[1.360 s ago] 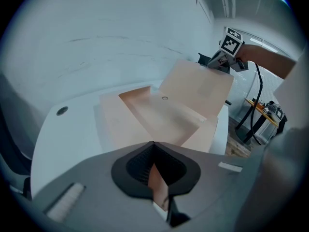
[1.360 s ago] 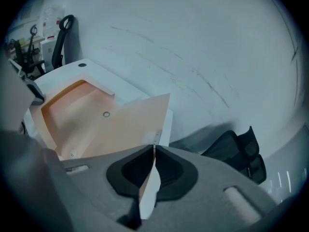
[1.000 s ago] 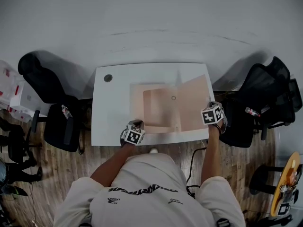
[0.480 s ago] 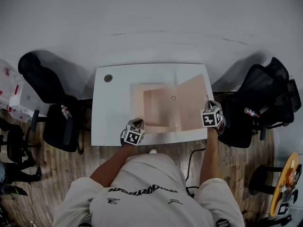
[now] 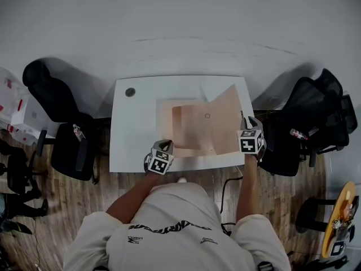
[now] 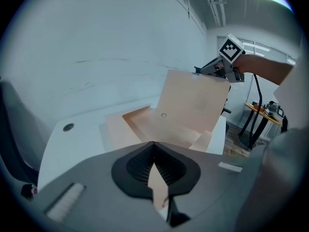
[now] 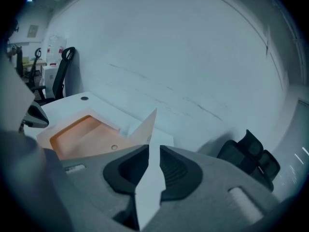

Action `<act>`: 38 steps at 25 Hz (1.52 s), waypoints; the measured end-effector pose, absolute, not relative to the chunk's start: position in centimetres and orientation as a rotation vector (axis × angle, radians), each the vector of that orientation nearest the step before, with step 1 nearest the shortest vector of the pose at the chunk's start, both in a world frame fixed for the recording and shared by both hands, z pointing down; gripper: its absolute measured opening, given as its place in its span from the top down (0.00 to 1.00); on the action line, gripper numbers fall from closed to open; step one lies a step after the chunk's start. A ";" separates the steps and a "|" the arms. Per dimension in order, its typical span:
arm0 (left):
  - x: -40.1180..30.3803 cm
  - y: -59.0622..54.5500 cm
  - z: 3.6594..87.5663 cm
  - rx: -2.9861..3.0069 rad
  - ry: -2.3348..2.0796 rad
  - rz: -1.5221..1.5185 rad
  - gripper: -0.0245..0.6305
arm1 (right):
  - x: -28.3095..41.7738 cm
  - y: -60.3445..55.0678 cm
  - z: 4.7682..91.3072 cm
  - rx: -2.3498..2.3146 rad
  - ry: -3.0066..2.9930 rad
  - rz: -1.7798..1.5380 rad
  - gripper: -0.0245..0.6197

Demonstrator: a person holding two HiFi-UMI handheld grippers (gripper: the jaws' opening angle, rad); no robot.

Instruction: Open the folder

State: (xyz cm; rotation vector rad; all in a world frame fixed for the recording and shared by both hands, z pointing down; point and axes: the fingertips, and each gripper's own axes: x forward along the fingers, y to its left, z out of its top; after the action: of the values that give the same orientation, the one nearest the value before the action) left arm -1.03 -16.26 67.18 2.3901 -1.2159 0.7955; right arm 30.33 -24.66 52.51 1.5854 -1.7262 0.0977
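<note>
While clamped tight on the folder (image 5: 194, 130) mid-frame on the table (image 5: 132, 134), pins its near edge with left gripper (image 5: 163, 148) and props the cover up at right with right gripper (image 5: 245, 122). Seems half open; next, lay cover flat.

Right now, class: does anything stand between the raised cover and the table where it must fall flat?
Nothing visible does. The right gripper is shut on the cover, and the table to its right looks bare. The only other item, a round cap, sits at the far left corner.

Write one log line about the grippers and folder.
left gripper: shut on folder, near edge | right gripper: shut on folder cover, raised | folder: partly open
</note>
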 end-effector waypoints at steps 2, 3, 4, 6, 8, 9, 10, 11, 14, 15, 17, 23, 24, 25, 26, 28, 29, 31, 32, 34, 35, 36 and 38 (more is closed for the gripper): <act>-0.9 -16.0 66.8 2.399 -1.214 0.778 0.96 | 29.7 -24.3 51.7 1.610 -1.757 0.085 0.85; -0.8 -15.8 66.5 2.403 -1.215 0.768 0.96 | 29.4 -24.1 51.3 1.622 -1.769 0.075 0.85; -0.8 -15.7 66.2 2.407 -1.218 0.758 0.96 | 29.2 -23.9 50.9 1.632 -1.777 0.064 0.85; -0.8 -15.7 65.6 2.414 -1.229 0.734 0.96 | 28.7 -23.5 50.5 1.642 -1.793 0.047 0.85; -0.9 -15.3 65.1 2.418 -1.239 0.707 0.96 | 28.1 -22.9 50.2 1.653 -1.812 0.038 0.84; -1.0 -15.1 64.8 2.419 -1.245 0.692 0.96 | 27.9 -22.5 50.1 1.662 -1.821 0.037 0.84; -1.0 -14.9 64.5 2.421 -1.251 0.676 0.96 | 27.7 -22.2 50.0 1.673 -1.830 0.037 0.84; -1.1 -14.8 64.1 2.425 -1.257 0.659 0.96 | 27.4 -22.0 49.8 1.685 -1.840 0.037 0.84; -1.2 -14.6 63.1 2.436 -1.286 0.612 0.96 | 26.5 -21.0 48.5 1.731 -1.878 0.022 0.84; -1.4 -14.5 62.7 2.441 -1.299 0.599 0.96 | 26.2 -20.6 48.0 1.750 -1.890 0.009 0.84; -1.6 -14.3 61.6 2.448 -1.319 0.557 0.96 | 25.4 -19.8 46.8 1.791 -1.919 -0.019 0.84; -2.1 -13.7 58.6 2.456 -1.367 0.436 0.96 | 22.2 -17.4 45.1 1.866 -2.027 -0.047 0.92; -2.2 -13.6 58.2 2.455 -1.373 0.422 0.96 | 21.7 -17.1 45.1 1.870 -2.042 -0.044 0.93; -2.3 -13.4 57.9 2.453 -1.376 0.410 0.96 | 21.1 -16.8 45.2 1.874 -2.056 -0.039 0.94; -2.4 -13.3 57.7 2.450 -1.374 0.398 0.96 | 20.5 -16.6 45.3 1.879 -2.070 -0.029 0.96; -2.5 -12.9 57.2 2.446 -1.368 0.377 0.96 | 19.3 -16.1 45.5 1.888 -2.104 0.002 0.96; -2.5 -12.8 57.0 2.447 -1.368 0.369 0.96 | 18.7 -15.8 45.7 1.890 -2.124 0.022 0.96; -2.4 -12.4 56.5 2.449 -1.373 0.352 0.96 | 17.4 -15.3 45.9 1.883 -2.184 0.069 0.96; -2.4 -12.3 56.3 2.451 -1.378 0.343 0.96 | 16.7 -15.1 46.1 1.874 -2.232 0.099 0.96; -2.3 -12.2 55.9 2.458 -1.386 0.324 0.96 | 15.3 -14.5 46.4 1.855 -2.334 0.169 0.96; -2.2 -12.1 55.7 2.462 -1.389 0.314 0.96 | 14.7 -14.3 46.6 1.847 -2.367 0.194 0.96; -2.2 -12.1 55.6 2.467 -1.392 0.306 0.96 | 14.2 -14.0 46.9 1.836 -2.386 0.207 0.96; -2.2 -11.9 55.3 2.474 -1.398 0.293 0.96 | 13.5 -13.6 47.6 1.817 -2.395 0.216 0.96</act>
State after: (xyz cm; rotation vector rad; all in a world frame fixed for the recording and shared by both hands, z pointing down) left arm -2.19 -11.93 55.27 2.4745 -1.3976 0.2928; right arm 13.52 -13.59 47.58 1.8170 -2.3948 0.2161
